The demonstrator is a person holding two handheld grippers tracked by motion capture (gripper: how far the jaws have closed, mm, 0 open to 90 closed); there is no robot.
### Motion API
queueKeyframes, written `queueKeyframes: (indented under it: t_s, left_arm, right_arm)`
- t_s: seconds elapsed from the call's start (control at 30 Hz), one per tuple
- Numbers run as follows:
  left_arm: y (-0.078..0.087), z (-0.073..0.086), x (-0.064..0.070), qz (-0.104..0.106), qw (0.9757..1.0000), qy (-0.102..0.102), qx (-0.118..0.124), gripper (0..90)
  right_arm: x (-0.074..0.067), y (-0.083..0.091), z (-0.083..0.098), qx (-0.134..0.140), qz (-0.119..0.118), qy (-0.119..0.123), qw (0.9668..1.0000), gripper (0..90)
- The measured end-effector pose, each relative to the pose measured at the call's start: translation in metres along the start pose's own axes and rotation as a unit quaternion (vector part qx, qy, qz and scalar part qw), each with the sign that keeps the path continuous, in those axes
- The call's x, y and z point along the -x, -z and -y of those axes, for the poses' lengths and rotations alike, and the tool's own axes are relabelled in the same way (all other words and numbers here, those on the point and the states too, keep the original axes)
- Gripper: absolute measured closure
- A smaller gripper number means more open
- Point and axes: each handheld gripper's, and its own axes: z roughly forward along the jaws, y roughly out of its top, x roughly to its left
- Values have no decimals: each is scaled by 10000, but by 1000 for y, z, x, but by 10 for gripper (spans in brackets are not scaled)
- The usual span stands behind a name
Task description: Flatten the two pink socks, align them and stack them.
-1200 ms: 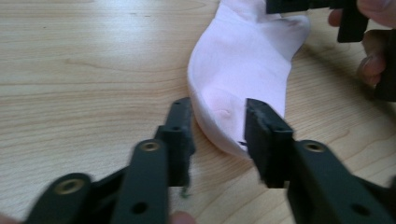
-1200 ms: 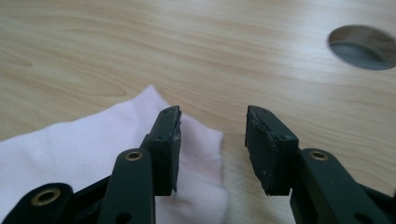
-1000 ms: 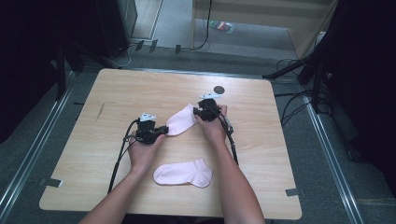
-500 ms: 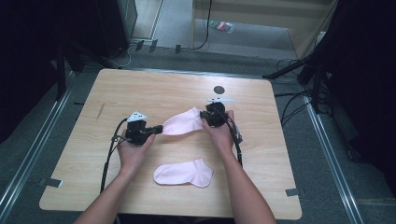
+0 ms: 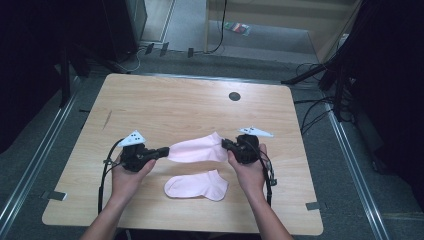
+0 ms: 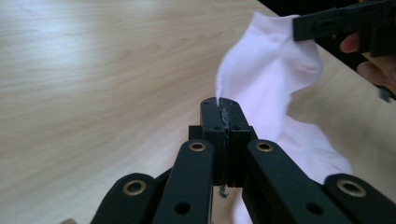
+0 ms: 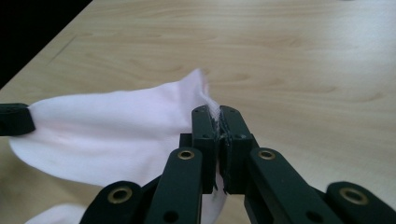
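got both my left gripper and right gripper pinching the pink sock, stretched mid-table; next, line it up over the other sock near the front edge

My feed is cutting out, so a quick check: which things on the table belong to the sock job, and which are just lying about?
In the job:
- pale pink ankle sock stretched between the two tools
- left tool, shut on one end
- right tool, shut on the other end
- second pale pink ankle sock lying flat on the light wooden table

Lying about:
- small dark round disc near the far edge
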Motion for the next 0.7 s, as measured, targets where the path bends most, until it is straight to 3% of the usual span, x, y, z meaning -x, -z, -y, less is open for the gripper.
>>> queueKeyframes:
  t_s: [0.13, 0.3, 0.47, 0.57, 0.7]
  left_arm:
    - [11, 9, 15, 266, 9996, 59, -72, 900]
    - [26, 22, 21, 485, 9983, 185, -268, 900]
    - [32, 33, 23, 481, 9976, 129, -482, 900]
    - [28, 40, 22, 556, 9961, 196, -650, 900]
    - [25, 44, 25, 561, 9946, 90, -864, 900]
  right_arm:
    - [-8, 10, 11, -64, -98, 0, 9999, 865]
    - [-12, 30, 34, -133, -228, -165, 9995, 864]
    - [-17, 38, 50, -275, -309, -150, 9990, 863]
    - [-19, 44, 63, -326, -238, -9, 9992, 862]
    - [-18, 45, 73, -446, -268, -125, 9986, 862]
